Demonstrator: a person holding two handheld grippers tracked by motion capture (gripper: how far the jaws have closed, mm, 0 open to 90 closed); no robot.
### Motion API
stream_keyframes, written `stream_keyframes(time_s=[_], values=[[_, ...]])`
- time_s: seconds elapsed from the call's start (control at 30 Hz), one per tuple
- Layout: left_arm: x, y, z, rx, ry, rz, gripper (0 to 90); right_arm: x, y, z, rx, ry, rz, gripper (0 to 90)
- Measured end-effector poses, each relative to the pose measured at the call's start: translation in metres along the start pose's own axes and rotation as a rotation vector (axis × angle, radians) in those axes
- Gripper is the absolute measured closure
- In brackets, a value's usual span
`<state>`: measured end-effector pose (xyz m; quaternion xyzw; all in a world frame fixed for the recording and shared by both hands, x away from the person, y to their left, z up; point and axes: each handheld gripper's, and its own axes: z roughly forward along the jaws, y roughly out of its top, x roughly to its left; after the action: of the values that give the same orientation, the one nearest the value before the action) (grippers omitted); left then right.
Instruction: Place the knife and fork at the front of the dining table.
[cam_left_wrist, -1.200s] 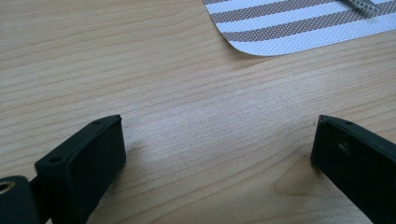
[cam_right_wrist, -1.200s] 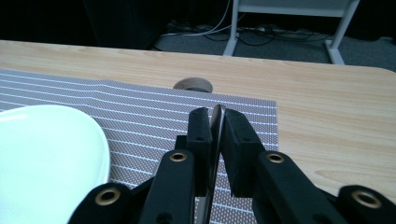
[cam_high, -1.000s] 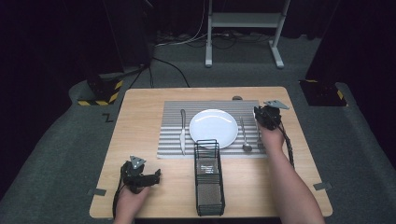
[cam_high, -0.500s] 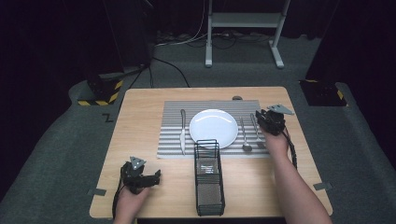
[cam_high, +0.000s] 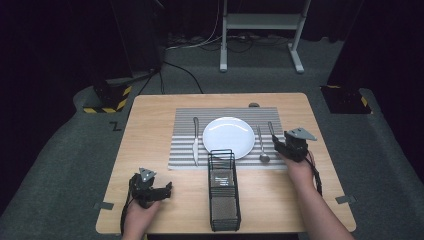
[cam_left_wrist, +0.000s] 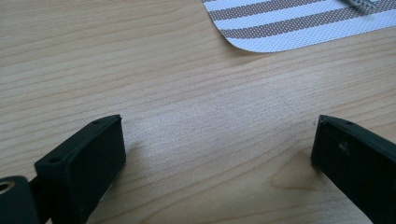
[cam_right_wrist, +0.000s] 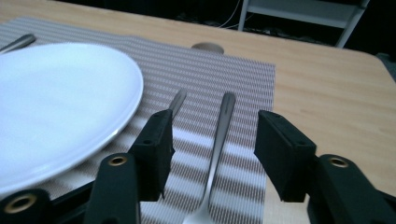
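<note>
1. The right tongs (cam_high: 278, 144) hover low over the right edge of the striped placemat (cam_high: 185, 150), and their jaws have just been opening.
2. In the right gripper view those jaws stand apart on either side of a fork (cam_right_wrist: 217, 151), whose handle runs away from the camera; the pads do not press on it.
3. The fork lies flat on the placemat, just right of a spoon (cam_high: 261, 145) and the white plate (cam_high: 229, 137).
4. A knife (cam_high: 195, 140) lies left of the plate.
5. The left tongs (cam_high: 167, 189) rest on the bare desk (cam_high: 150, 115) near its front left corner, jaws spread wide with nothing between them.
6. A black wire basket (cam_high: 223, 192) stands on the desk between the two hands.
</note>
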<state>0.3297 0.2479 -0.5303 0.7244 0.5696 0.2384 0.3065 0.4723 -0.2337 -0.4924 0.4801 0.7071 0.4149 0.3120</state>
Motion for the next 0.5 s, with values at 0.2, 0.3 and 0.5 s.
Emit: stream_keyframes(time_s=[0.2, 0.3, 0.5], values=[[-0.001, 0.000, 0.000, 0.002, 0.001, 0.000, 3.0, -0.002, -0.023, -0.027, 0.033, 0.013, -0.020, 31.8], [-0.001, -0.002, -0.002, 0.001, 0.000, 0.001, 2.8, -0.001, -0.039, -0.043, 0.074, 0.002, -0.028, 26.9], [-0.002, -0.002, -0.002, 0.000, -0.001, -0.001, 3.3, -0.006, -0.073, -0.076, 0.178, -0.028, -0.026, 21.0]])
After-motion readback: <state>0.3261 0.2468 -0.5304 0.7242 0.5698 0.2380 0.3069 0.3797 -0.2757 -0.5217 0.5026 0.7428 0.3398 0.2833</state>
